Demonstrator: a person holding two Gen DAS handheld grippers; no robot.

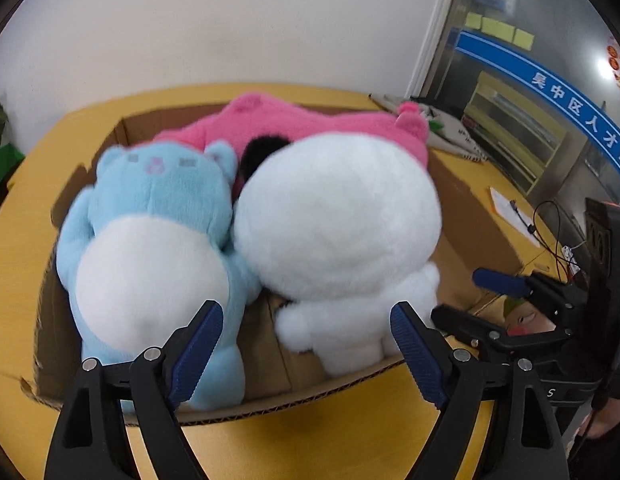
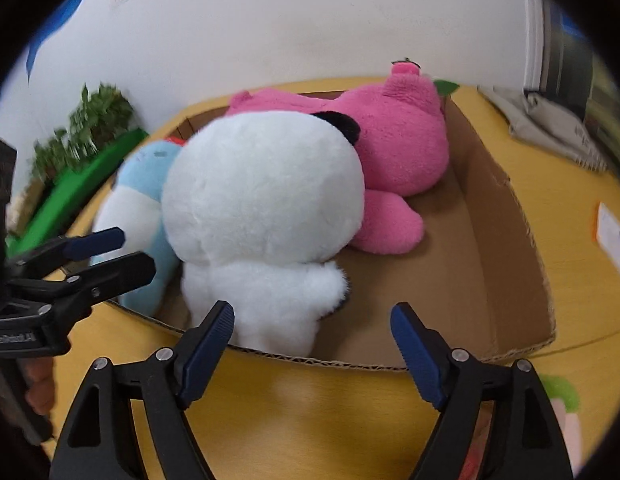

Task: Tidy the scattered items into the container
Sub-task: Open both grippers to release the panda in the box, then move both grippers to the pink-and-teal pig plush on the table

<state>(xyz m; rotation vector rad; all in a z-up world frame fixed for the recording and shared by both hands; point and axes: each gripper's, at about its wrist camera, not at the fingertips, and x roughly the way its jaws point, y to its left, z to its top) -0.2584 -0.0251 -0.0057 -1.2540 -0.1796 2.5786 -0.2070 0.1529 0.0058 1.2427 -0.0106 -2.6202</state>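
Nearest, left gripper (image 1: 306, 340) spread wide, holding nothing, above the near wall of the cardboard box (image 1: 270, 410); right gripper (image 2: 311, 340) likewise wide and empty. Just beyond, inside the box: blue plush (image 1: 150, 240) at the left wall, white plush (image 1: 337, 220) touching it, pink plush (image 1: 270, 120) against the far wall. Probably best to press protruding heads down gently, then lift clear without snagging fur.
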